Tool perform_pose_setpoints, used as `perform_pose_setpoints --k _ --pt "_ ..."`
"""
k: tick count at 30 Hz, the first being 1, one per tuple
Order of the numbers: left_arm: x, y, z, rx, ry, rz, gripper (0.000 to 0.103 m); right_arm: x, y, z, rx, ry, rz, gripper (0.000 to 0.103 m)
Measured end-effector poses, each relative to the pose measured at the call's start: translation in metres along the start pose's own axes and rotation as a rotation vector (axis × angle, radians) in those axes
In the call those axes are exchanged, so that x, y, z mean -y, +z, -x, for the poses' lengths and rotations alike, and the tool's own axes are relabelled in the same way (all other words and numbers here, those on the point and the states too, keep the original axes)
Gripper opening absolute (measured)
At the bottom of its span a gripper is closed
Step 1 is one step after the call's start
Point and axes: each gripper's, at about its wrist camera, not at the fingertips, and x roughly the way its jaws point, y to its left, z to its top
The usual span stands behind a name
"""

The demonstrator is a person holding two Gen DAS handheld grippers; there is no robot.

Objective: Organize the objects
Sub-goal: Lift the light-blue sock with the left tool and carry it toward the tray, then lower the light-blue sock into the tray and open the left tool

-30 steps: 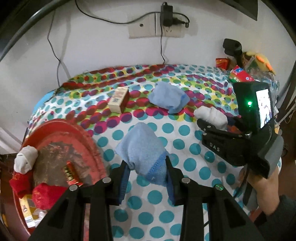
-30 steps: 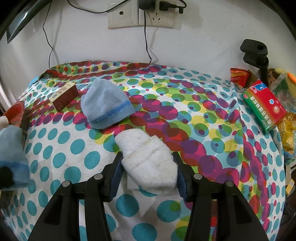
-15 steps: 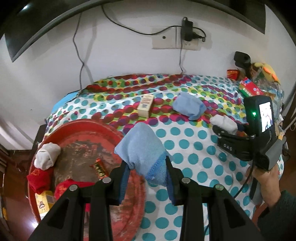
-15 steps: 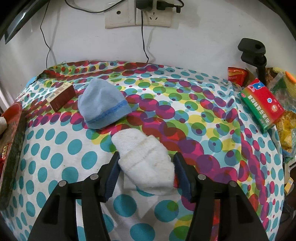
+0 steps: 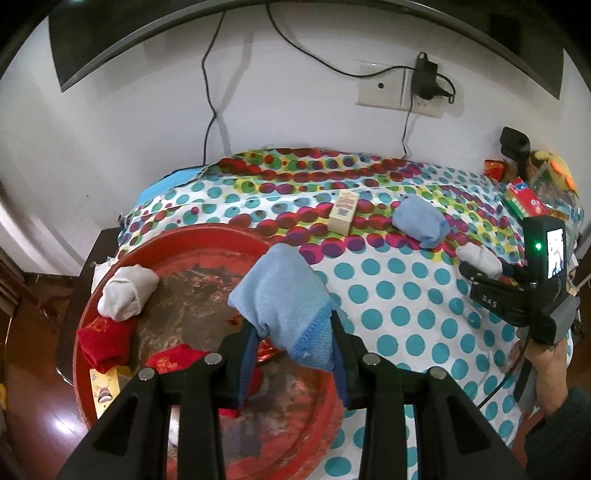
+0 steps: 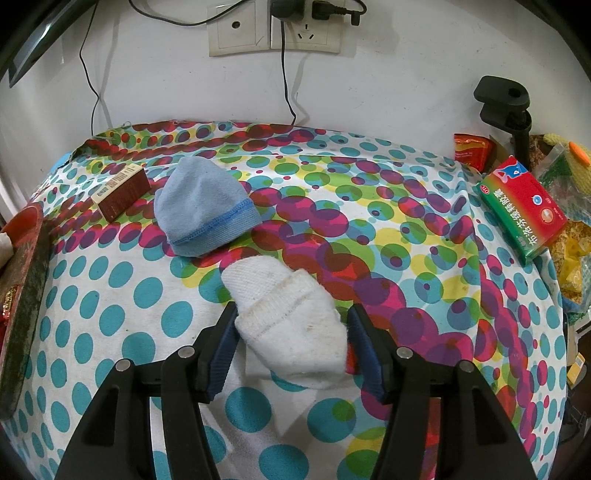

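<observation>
The left gripper (image 5: 291, 354) clamps a blue sock bundle (image 5: 282, 301) above the red tray (image 5: 207, 240), release pending; the right gripper (image 6: 291, 341) jaws straddle the white sock bundle (image 6: 288, 317) on the tablecloth (image 6: 388, 229), unclamped.

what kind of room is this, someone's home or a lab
Most likely a home. A table against a wall under a polka-dot tablecloth, a wall socket with chargers plugged in, rolled socks, and a worn red tray beside a wooden floor.
</observation>
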Motion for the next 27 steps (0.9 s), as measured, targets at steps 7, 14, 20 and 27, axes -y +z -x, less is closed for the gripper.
perform_pose_setpoints --k 7,14,20,27 --pt "-0.016 -0.003 -0.001 -0.006 0.01 0.029 0.035 0.002 0.0 -0.001 -0.003 -0.01 -0.007 0.061" --pt "-0.036 -0.008 -0.011 -0.027 0.04 0.06 0.035 0.001 0.0 -0.002 -0.005 -0.016 -0.013 0.064" --pt "-0.051 -0.009 -0.018 -0.037 0.057 0.085 0.035 0.002 0.0 -0.002 -0.006 -0.02 -0.015 0.066" --pt "-0.063 -0.013 -0.026 -0.057 0.069 0.107 0.035 0.002 -0.001 -0.002 -0.009 -0.027 -0.024 0.069"
